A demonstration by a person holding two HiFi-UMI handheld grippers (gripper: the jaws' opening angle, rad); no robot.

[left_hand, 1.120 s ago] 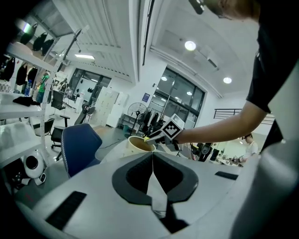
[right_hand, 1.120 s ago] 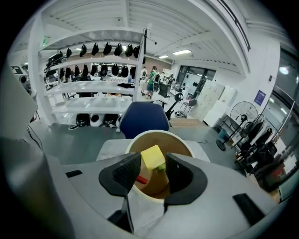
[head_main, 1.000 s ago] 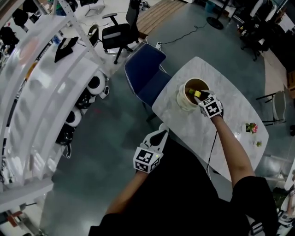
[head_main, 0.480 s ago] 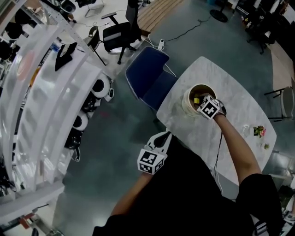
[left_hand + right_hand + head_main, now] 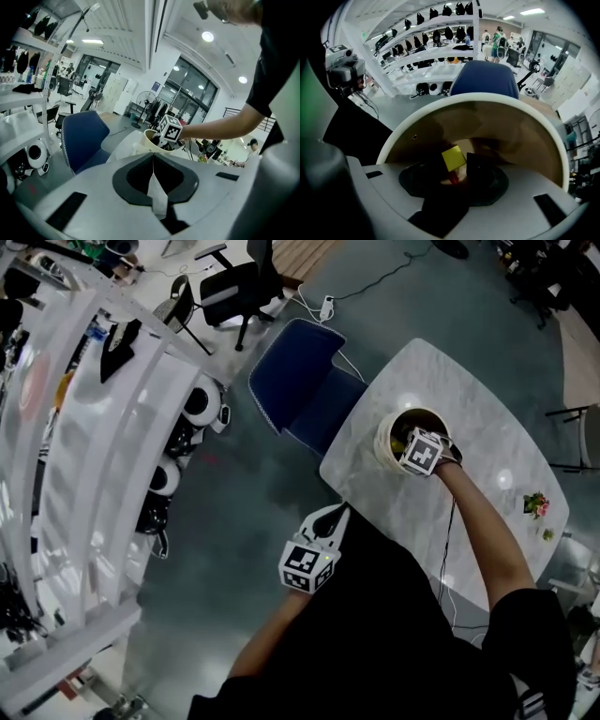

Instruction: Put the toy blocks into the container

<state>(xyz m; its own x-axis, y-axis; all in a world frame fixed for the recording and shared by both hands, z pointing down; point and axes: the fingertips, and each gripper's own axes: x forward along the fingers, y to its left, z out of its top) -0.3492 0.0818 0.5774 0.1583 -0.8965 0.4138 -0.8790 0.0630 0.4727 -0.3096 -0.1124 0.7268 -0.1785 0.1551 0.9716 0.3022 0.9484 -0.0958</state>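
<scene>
A cream, round container (image 5: pixel 382 434) stands on the marble table (image 5: pixel 478 418). My right gripper (image 5: pixel 410 444) reaches down into it, its jaws hidden there by its marker cube. In the right gripper view the container's rim (image 5: pixel 478 100) fills the frame. My right gripper (image 5: pixel 458 165) is shut on a yellow block (image 5: pixel 453 157) low inside it. Something small and red (image 5: pixel 453 178) shows beneath the block. My left gripper (image 5: pixel 324 518) is shut and empty, held near the person's body off the table's near edge. In the left gripper view its jaws (image 5: pixel 153 159) meet, with the container (image 5: pixel 148 138) beyond.
A blue chair (image 5: pixel 302 382) stands at the table's left side. A small flowered item (image 5: pixel 536 504) lies near the table's right edge. White shelving (image 5: pixel 84 437) with round helmets fills the left. A black office chair (image 5: pixel 230 296) is at the back.
The right gripper has sunk lower into the container with the yellow block. The head view has shifted a little. The left gripper has hardly moved.
</scene>
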